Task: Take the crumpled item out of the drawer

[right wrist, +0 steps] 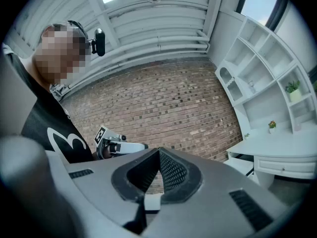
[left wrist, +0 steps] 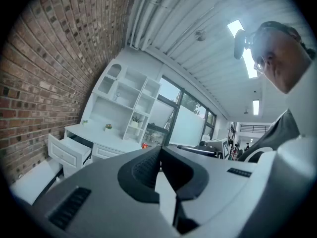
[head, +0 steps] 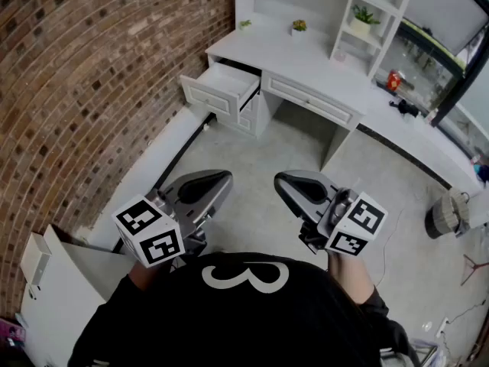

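Observation:
A white desk [head: 306, 63] stands at the far end of the room, with its top left drawer [head: 221, 86] pulled open. I see no crumpled item in the drawer from here. Both grippers are held close to my chest, far from the desk. The left gripper [head: 223, 179] is shut and empty, its tips meeting in the left gripper view [left wrist: 159, 151], where the open drawer [left wrist: 69, 150] shows at the left. The right gripper [head: 284, 180] is also shut on nothing [right wrist: 159, 155]. The right gripper view looks sideways at the brick wall and the left gripper [right wrist: 116, 145].
A brick wall [head: 84, 90] runs along the left. Shelves with small potted plants [head: 363, 17] rise over the desk. A grey bin [head: 443, 216] stands on the floor at the right, and a white box [head: 46, 281] sits at the lower left. Grey floor [head: 252, 159] lies between me and the desk.

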Demonstrator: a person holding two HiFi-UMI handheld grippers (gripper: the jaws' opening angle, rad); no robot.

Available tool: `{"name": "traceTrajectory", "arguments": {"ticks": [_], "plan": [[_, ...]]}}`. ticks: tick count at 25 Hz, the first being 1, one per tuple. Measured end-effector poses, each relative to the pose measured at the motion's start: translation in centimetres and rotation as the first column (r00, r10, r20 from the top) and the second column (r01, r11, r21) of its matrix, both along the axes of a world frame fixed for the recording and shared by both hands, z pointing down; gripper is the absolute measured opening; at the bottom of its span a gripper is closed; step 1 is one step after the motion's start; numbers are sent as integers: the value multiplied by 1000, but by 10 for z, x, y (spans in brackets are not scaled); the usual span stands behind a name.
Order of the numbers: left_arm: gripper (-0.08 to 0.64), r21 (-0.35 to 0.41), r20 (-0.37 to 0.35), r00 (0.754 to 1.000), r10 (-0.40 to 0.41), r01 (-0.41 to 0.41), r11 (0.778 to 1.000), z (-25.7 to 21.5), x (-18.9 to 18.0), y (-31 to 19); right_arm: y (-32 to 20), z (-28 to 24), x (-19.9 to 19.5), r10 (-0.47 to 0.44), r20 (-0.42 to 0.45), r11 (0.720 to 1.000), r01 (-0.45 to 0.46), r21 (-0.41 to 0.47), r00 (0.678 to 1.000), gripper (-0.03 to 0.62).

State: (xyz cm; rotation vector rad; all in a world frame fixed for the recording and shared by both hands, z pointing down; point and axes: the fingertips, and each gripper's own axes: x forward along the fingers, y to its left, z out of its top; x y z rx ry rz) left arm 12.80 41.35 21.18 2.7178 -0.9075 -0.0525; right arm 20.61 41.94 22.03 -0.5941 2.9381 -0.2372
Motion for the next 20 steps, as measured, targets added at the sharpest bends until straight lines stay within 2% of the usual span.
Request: {"name": "traceTrajectory", "arguments": {"ticks": [11,15,16,18,20], "plan": [[3,4,21,1000,6,-6,1000,-5,13,12,16,-14,14,-8,30,1000,8,7,1000,11],[3,10,29,1000,11,-11,1000,-4,16,13,15,-17,18,26,30,999,-28,40,999,11],[3,11,30,1000,10,-10,1000,-5,16,13,14,-18,20,34,31,998,-35,42,999,34],[3,11,31,1000,5,-5,1000,-4,16,13,11,-19,24,45,35,998,-46,42,998,128],[3,9,31,1000,-4,3,1000,-2,13,10,6,-19,27,67,41,997,-69,45,997,178]]}}
